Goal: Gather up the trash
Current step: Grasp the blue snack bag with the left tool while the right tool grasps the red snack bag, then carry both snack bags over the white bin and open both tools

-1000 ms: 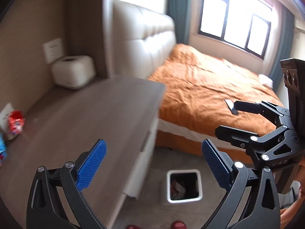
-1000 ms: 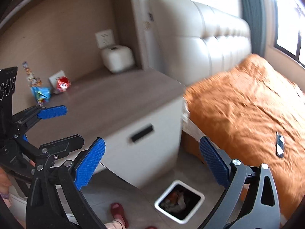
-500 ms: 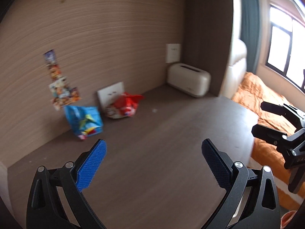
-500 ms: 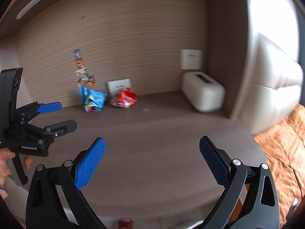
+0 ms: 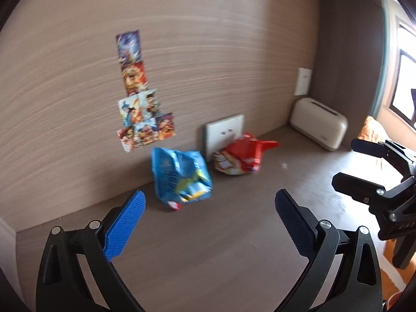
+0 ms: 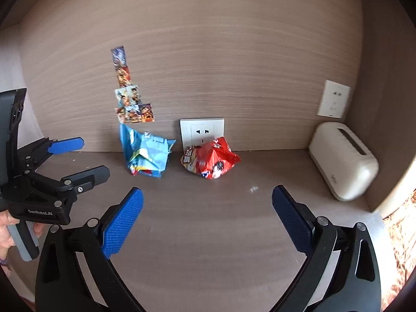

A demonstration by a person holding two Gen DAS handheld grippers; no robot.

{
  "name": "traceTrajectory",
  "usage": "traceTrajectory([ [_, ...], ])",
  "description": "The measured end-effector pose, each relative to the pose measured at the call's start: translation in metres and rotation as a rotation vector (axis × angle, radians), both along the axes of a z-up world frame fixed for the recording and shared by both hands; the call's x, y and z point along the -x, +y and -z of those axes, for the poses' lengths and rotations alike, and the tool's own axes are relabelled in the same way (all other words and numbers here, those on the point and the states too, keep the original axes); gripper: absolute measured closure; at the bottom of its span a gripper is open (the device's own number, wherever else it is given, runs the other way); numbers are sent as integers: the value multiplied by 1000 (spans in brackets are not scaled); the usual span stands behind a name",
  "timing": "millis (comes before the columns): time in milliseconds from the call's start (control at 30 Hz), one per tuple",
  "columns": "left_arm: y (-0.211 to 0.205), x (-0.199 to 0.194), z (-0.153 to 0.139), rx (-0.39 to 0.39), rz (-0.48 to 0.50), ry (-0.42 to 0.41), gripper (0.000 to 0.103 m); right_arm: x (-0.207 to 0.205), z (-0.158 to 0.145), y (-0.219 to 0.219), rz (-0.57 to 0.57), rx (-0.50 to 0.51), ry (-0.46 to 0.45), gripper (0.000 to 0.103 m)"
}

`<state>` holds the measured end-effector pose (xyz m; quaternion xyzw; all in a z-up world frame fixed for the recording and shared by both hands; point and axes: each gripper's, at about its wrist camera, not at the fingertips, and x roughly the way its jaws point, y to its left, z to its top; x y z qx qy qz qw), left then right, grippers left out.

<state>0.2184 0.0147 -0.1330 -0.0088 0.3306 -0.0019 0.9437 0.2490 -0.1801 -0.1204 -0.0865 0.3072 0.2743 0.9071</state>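
Note:
A crumpled blue snack bag (image 5: 180, 175) (image 6: 144, 154) leans against the wooden back wall on the brown desk. Just to its right lies a crumpled red snack bag (image 5: 241, 157) (image 6: 210, 160), in front of a white socket plate. My left gripper (image 5: 209, 221) is open with nothing between its blue pads, a short way in front of the blue bag. My right gripper (image 6: 208, 217) is also open and empty, facing the red bag from farther back. Each gripper shows at the edge of the other's view: the right gripper (image 5: 356, 162) and the left gripper (image 6: 85, 157).
A cream tissue box (image 5: 318, 124) (image 6: 343, 160) stands in the right corner of the desk (image 6: 208, 247). Cartoon stickers (image 5: 141, 104) are stuck on the wall above the blue bag. The orange bed (image 6: 400, 234) lies beyond the desk's right edge. A hand (image 6: 5, 230) holds the left gripper's handle.
Both grippers have swung from the bed and floor bin toward the desk's back wall and moved closer to the two bags. Both have stayed open.

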Motion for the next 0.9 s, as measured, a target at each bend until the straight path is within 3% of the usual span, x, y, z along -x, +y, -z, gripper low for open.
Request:
traceTrajectory([
  [200, 25, -39, 15, 7, -5, 35, 5, -43, 15, 29, 28, 35, 26, 4],
  [500, 43, -94, 58, 36, 11, 125, 6, -125, 66, 66, 61, 81, 131, 4],
  [600, 45, -103, 67, 45, 21, 153, 22, -137, 77, 74, 57, 86, 166, 4],
  [633, 45, -106, 70, 70, 37, 165, 23, -139, 80, 76, 44, 64, 182, 8],
  [667, 44, -107, 71, 67, 35, 158, 25, -141, 83, 77, 31, 54, 197, 32],
  [700, 40, -108, 73, 45, 42, 164, 29, -142, 87, 79, 13, 43, 221, 33],
  [767, 32, -107, 73, 13, 51, 168, 36, -141, 85, 76, 13, 12, 238, 49],
  [900, 17, -91, 56, 9, 68, 144, 37, -123, 71, 61, 12, -19, 220, 51],
])
